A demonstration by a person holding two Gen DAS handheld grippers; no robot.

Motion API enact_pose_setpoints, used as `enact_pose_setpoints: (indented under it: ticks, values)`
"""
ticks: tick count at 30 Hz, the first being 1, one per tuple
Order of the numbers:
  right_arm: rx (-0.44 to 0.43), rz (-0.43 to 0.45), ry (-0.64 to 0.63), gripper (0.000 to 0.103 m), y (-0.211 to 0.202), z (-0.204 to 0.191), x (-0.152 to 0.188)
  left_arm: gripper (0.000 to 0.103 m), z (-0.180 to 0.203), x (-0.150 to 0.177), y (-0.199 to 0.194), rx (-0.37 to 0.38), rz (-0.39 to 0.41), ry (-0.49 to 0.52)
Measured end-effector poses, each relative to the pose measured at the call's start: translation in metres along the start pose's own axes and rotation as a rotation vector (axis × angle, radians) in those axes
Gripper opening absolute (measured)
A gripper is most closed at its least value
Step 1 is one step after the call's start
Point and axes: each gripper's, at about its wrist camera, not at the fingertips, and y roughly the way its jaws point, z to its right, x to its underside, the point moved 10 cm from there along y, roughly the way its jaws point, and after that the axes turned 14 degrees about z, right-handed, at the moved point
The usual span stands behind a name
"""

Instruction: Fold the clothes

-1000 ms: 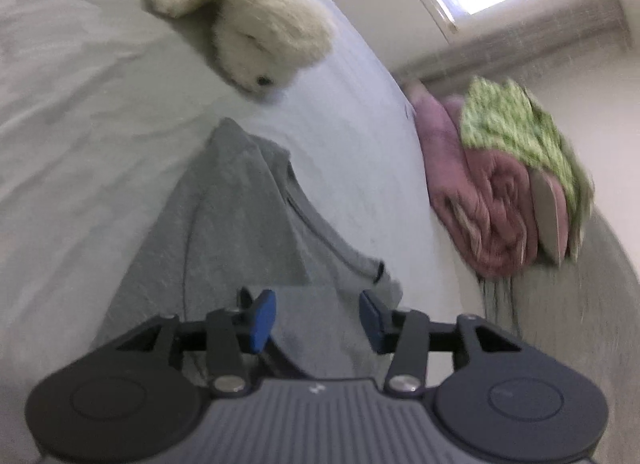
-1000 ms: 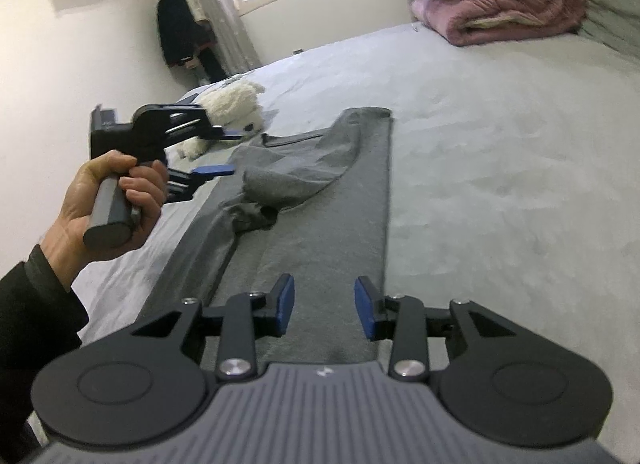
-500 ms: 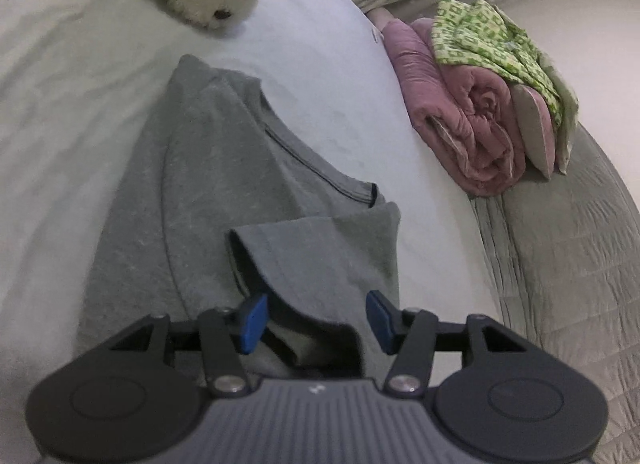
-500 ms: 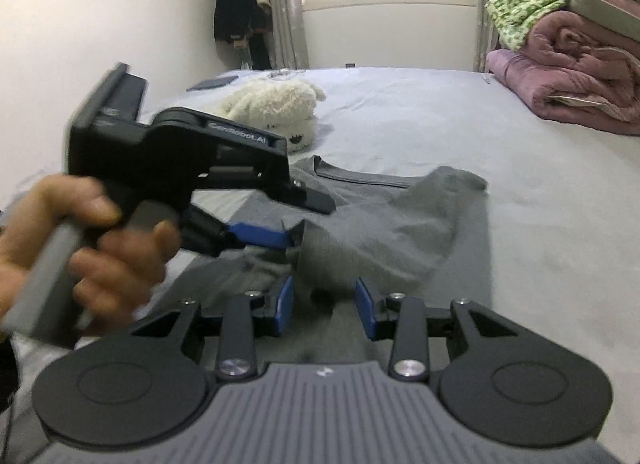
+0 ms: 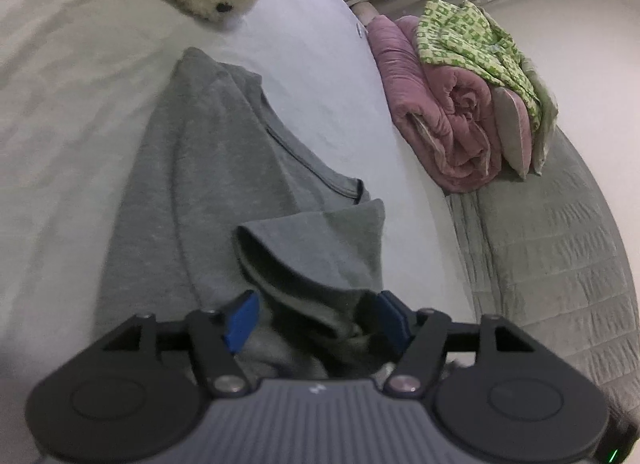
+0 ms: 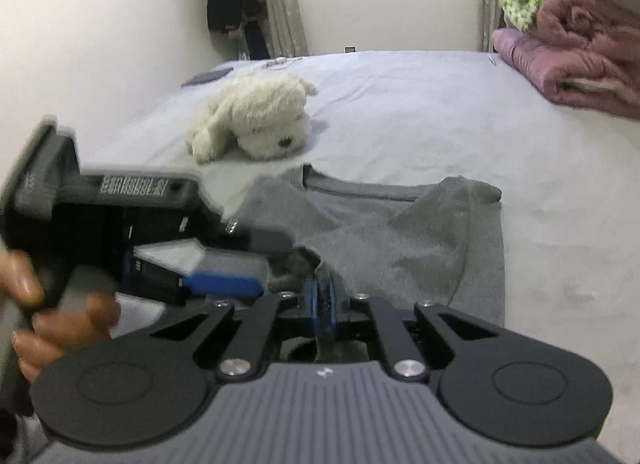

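My right claw is clamped on a fold of the soft grey knit shirt lying on the bed. My left claw, pads apart, straddles its bunched sleeve, level beside the right.

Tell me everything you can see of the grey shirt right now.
The grey shirt is a soft knit with a darker-edged neckline, lying mostly flat on the pale bed, collar toward the plush dog but apart from it. One sleeve is folded in over the body. The right gripper has its jaws shut on a bunched fold; the left gripper, jaws open, straddles the sleeve's cuff.
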Motion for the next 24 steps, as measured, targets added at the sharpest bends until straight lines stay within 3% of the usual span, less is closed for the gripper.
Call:
enact_pose_setpoints:
  ticks: [4,9,14,18,20,22,24]
  values:
    - [-0.107,-0.053,0.099,0.007,0.001,0.003,-0.015,0.070,0.003,-0.002,0.001,0.046,0.021,-0.020]
    - [-0.175,-0.076,0.200,0.009,-0.002,0.011,-0.017,0.074,0.019,0.006,0.009,0.092,0.019,-0.010]
    - [-0.238,-0.087,0.251,0.015,-0.003,0.008,-0.010,0.072,0.028,0.019,0.011,0.153,-0.002,-0.072]
    - [-0.215,-0.066,0.259,0.020,-0.010,0.012,-0.004,0.072,0.025,0.026,0.007,0.158,-0.020,-0.073]
    - [-0.209,-0.041,0.302,0.028,-0.015,0.018,-0.003,0.072,0.022,0.027,0.007,0.157,-0.024,-0.091]
    - [-0.201,-0.029,0.337,0.028,-0.019,0.026,-0.001,0.073,0.023,0.029,0.006,0.160,-0.024,-0.100]
    - [-0.181,-0.045,0.285,0.028,-0.018,0.025,0.006,0.074,0.026,0.032,0.007,0.159,-0.029,-0.084]
